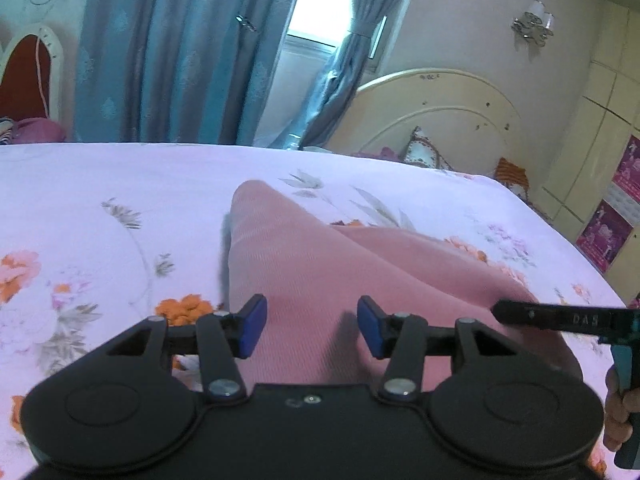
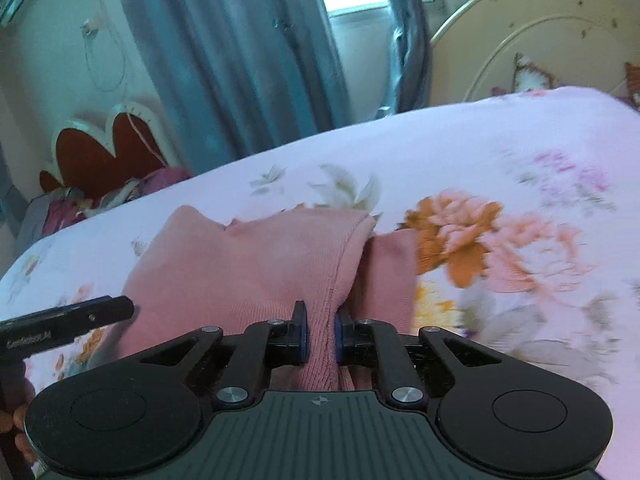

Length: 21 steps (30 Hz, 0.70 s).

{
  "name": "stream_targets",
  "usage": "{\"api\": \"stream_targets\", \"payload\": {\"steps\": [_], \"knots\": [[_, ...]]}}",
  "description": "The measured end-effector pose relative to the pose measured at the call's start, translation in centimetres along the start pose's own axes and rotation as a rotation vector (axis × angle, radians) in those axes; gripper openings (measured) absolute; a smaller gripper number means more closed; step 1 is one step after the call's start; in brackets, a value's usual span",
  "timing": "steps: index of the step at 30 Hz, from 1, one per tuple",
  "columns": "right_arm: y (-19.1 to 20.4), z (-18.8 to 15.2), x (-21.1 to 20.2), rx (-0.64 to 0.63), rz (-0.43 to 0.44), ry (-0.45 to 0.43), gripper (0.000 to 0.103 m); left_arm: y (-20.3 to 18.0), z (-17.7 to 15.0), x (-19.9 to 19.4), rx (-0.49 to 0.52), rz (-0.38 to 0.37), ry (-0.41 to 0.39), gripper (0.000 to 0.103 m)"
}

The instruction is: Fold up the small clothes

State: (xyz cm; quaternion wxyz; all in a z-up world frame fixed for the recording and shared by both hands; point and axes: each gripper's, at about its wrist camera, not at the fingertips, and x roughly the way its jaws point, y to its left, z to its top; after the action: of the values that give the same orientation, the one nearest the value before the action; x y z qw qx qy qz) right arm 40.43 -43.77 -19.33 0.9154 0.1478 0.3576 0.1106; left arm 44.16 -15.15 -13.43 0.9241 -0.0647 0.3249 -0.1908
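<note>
Pink ribbed knit garment [image 1: 320,264] lies mid-bed on the floral bedsheet [image 1: 100,184], well in from the far edge and the cream headboard [image 1: 436,116].

Right gripper [image 2: 320,334]: clenched on a raised ridge of the garment [image 2: 248,264], blue pads [image 2: 305,336] pinching the fabric from both sides.

Left gripper [image 1: 312,326]: released, blue pads [image 1: 252,326] wide apart, nothing between them, hovering over the garment's near part. Contact with cloth: can't tell.

Blue curtains [image 1: 180,52] beyond the bed's far edge.

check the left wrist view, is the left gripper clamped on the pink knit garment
No, the left gripper is open, its blue pads spread wide apart above the pink knit garment, pinching no cloth.
</note>
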Motion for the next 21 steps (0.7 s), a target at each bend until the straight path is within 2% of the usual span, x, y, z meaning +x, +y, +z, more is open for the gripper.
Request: {"api": "stream_targets", "payload": {"steps": [3, 6, 10, 11, 12, 14, 21], "knots": [[-1.5, -1.5, 1.7, 0.053, -0.013, 0.077, 0.012, -0.4, -0.8, 1.2, 0.035, 0.021, 0.033, 0.050], [-1.3, -1.6, 1.2, 0.046, -0.023, 0.058, 0.012, -0.8, -1.0, 1.2, 0.067, 0.030, 0.035, 0.051], [-2.2, -1.7, 0.3, 0.087, -0.006, 0.065, 0.012, -0.2, -0.2, 0.4, 0.043, 0.010, 0.035, 0.052], [-2.3, -1.3, 0.1, 0.100, 0.005, 0.066, 0.020, 0.0, 0.1, 0.2, 0.036, 0.014, 0.029, 0.052], [-2.3, -0.8, -0.1, 0.103, -0.001, 0.050, 0.039, 0.2, 0.5, 0.2, 0.029, 0.015, 0.021, 0.052], [-2.0, 0.4, -0.3, 0.077, -0.021, 0.001, 0.066, 0.5, 1.2, 0.4, 0.020, 0.023, 0.011, 0.052], [-2.1, 3.5, 3.7, 0.089, 0.001, 0.011, 0.065, 0.8, 3.2, 2.9, 0.011, 0.032, 0.004, 0.052]]}}
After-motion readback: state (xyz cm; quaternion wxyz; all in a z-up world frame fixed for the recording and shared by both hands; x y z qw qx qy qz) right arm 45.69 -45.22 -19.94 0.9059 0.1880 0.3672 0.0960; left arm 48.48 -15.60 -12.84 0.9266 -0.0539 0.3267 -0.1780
